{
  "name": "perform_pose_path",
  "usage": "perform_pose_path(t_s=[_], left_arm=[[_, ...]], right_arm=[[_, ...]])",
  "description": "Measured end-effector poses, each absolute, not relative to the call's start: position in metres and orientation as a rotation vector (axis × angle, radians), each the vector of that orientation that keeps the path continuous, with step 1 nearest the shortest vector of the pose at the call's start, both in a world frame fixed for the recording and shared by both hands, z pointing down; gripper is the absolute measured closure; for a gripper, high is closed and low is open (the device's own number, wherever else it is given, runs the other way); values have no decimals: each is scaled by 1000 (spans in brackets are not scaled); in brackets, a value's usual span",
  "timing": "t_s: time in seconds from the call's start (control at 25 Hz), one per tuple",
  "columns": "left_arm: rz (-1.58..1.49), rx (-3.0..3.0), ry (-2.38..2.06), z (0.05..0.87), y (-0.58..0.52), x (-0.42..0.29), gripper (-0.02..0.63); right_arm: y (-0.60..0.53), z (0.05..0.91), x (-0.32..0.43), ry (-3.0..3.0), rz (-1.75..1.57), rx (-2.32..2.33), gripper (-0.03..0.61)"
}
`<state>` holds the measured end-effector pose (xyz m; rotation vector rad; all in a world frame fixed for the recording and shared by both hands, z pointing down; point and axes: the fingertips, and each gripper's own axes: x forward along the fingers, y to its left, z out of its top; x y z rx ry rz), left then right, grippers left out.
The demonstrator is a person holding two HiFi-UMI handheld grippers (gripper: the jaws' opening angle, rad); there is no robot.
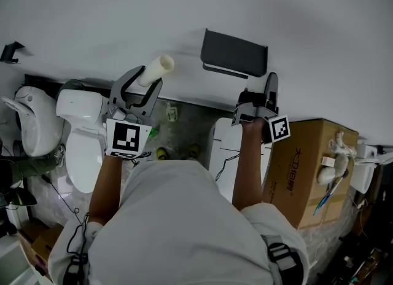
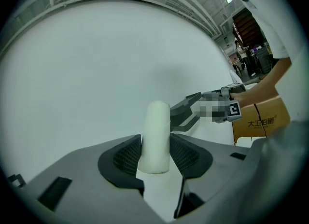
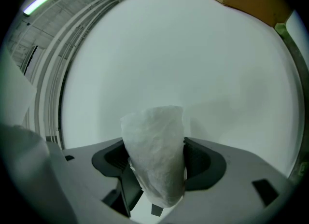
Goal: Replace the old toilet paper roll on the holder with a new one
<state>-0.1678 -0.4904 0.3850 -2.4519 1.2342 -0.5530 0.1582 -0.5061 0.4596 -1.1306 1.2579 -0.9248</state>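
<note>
Two grippers held near dark holder (image 1: 234, 53): left gripper (image 2: 154, 153) clamped on pale bare tube (image 2: 155, 133); right gripper (image 3: 157, 165) clamped on crinkled paper roll (image 3: 155, 146).

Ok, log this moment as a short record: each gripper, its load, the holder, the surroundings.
left gripper: closed on a smooth off-white tube
right gripper: closed on a crinkled white paper bundle
holder: dark grey wall-mounted paper holder, just above the right gripper in the head view
surroundings: white toilet, brown cardboard box
</note>
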Motion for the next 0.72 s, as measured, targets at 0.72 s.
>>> perform_pose_path(t_s=[0.72], left_arm=[[-591, -2446, 1367, 408, -478, -219, 407]], right_arm=[[-526, 468, 79, 1259, -1030, -1017, 242]])
